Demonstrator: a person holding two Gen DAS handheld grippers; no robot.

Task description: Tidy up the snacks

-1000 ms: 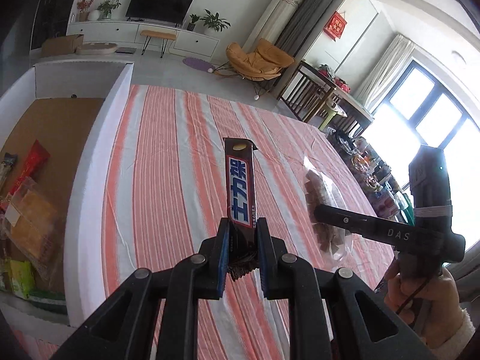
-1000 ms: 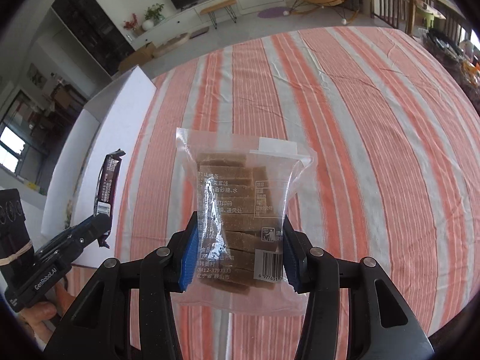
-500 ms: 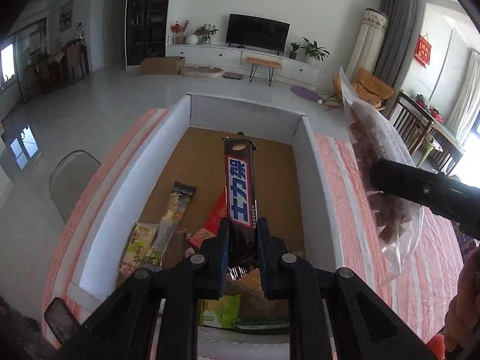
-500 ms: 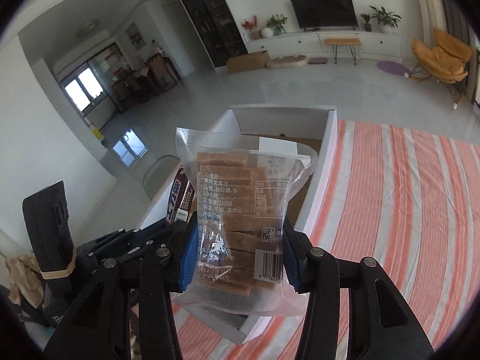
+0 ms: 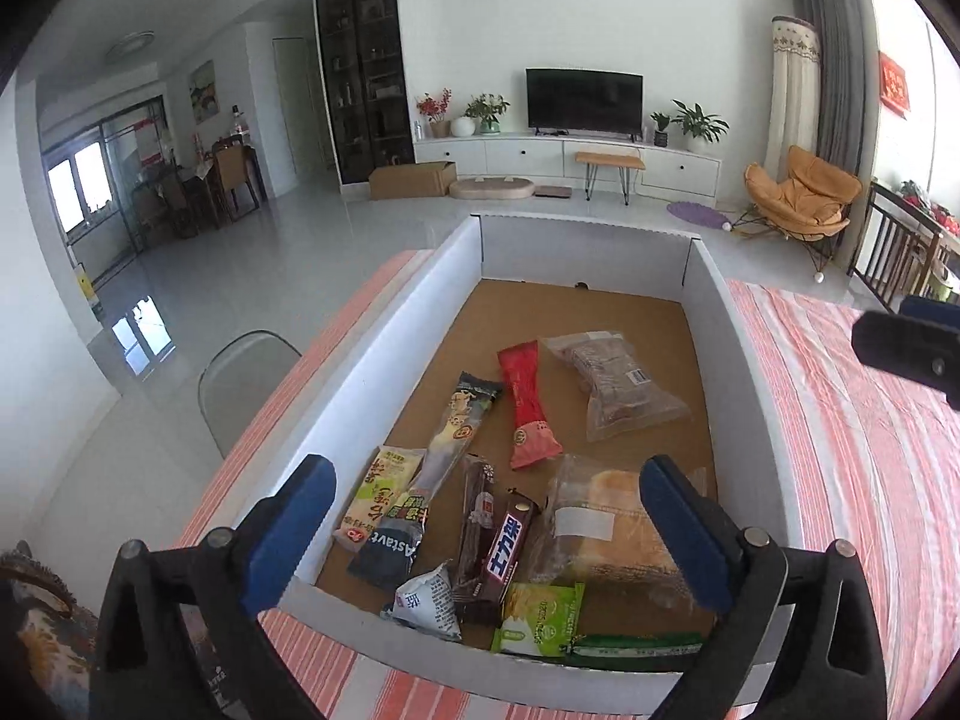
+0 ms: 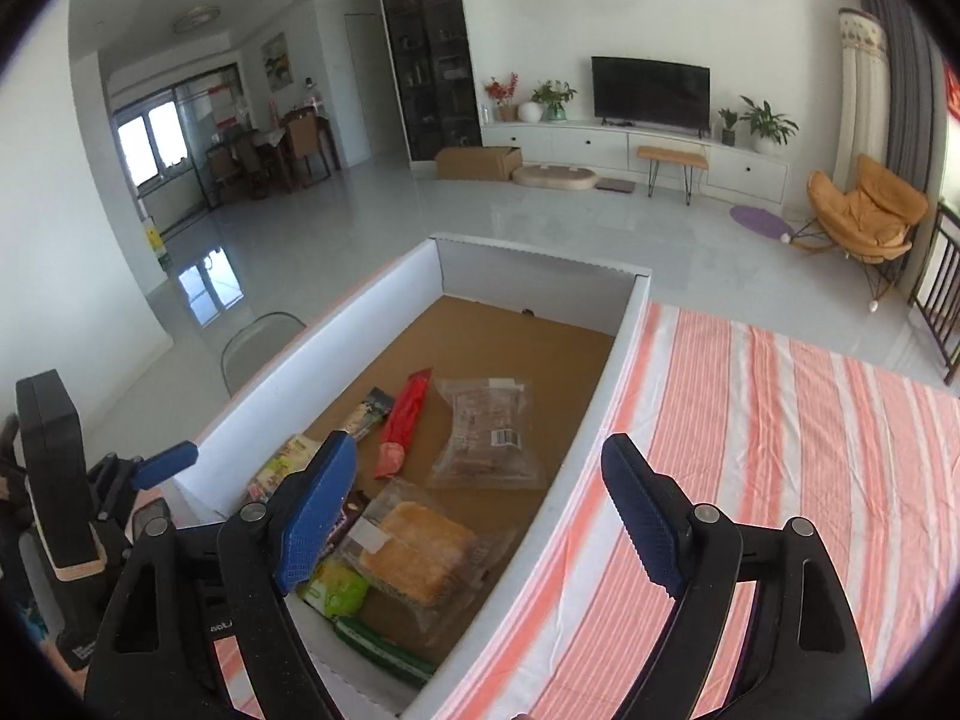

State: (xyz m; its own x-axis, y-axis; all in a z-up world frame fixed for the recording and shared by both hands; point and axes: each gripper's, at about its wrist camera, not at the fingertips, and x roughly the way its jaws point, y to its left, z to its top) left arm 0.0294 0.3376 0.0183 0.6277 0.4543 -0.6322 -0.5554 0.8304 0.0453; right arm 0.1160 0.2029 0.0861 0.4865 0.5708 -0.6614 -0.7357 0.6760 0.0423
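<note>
A white cardboard box (image 5: 384,354) with a brown floor holds several snacks. The brown chocolate bar (image 5: 507,546) lies among wrappers at the box's near end. The clear bag of brown cakes (image 5: 624,384) lies further in, beside a red packet (image 5: 528,414); it also shows in the right wrist view (image 6: 489,435). My left gripper (image 5: 486,510) is open and empty above the near end of the box. My right gripper (image 6: 480,510) is open and empty over the box's right wall (image 6: 600,396).
The box stands on a table with a red-and-white striped cloth (image 6: 780,450). A grey chair (image 5: 240,384) stands at the table's left side. A bread bag (image 5: 612,534) and green packets (image 5: 543,615) fill the box's near right corner.
Both grippers have opened. The chocolate bar left my left gripper and the bag of cakes left my right gripper; both now lie in the box.
</note>
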